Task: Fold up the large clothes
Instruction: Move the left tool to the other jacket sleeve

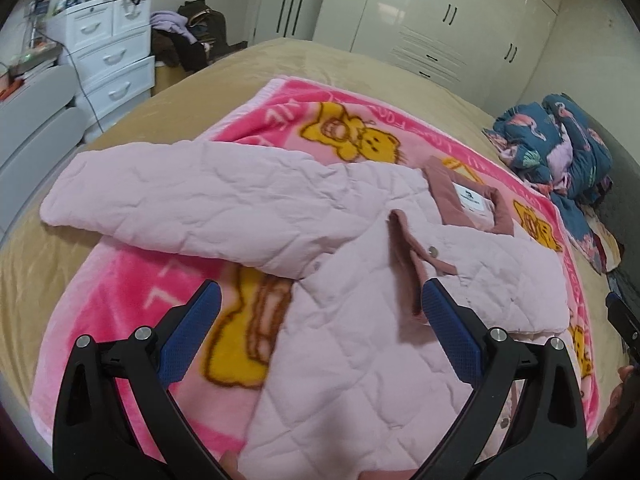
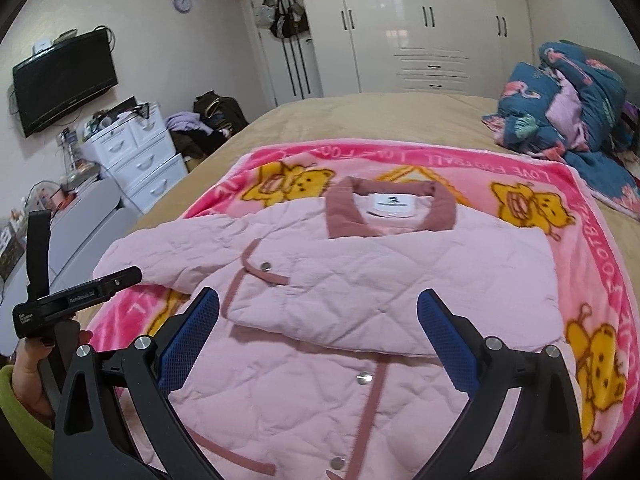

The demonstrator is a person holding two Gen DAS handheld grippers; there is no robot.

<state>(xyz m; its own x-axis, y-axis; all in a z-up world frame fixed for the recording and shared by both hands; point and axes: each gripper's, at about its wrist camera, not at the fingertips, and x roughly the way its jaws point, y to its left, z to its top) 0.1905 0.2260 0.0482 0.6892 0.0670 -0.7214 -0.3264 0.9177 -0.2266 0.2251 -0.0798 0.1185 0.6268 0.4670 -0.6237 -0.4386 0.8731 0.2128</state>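
A pale pink quilted jacket (image 1: 352, 320) (image 2: 360, 280) with a darker pink collar (image 2: 392, 192) lies front-up on a pink bear-print blanket (image 1: 132, 292) (image 2: 600, 280). Its right side is folded over the chest, and one sleeve (image 1: 172, 196) stretches out to the left. My left gripper (image 1: 320, 304) hovers open over the jacket's left front, nothing between its blue pads (image 1: 452, 332). My right gripper (image 2: 318, 312) also hangs open above the jacket's middle, holding nothing. In the right wrist view the left gripper's body (image 2: 60, 300) shows at the left edge, gripped by a hand.
The blanket lies on a tan bed (image 2: 360, 116). A crumpled blue flamingo-print quilt (image 1: 560, 148) (image 2: 568, 120) sits at the bed's right side. White drawers (image 1: 108, 60) and a clothes pile (image 2: 200, 124) stand left of the bed; wardrobes (image 2: 420, 20) line the far wall.
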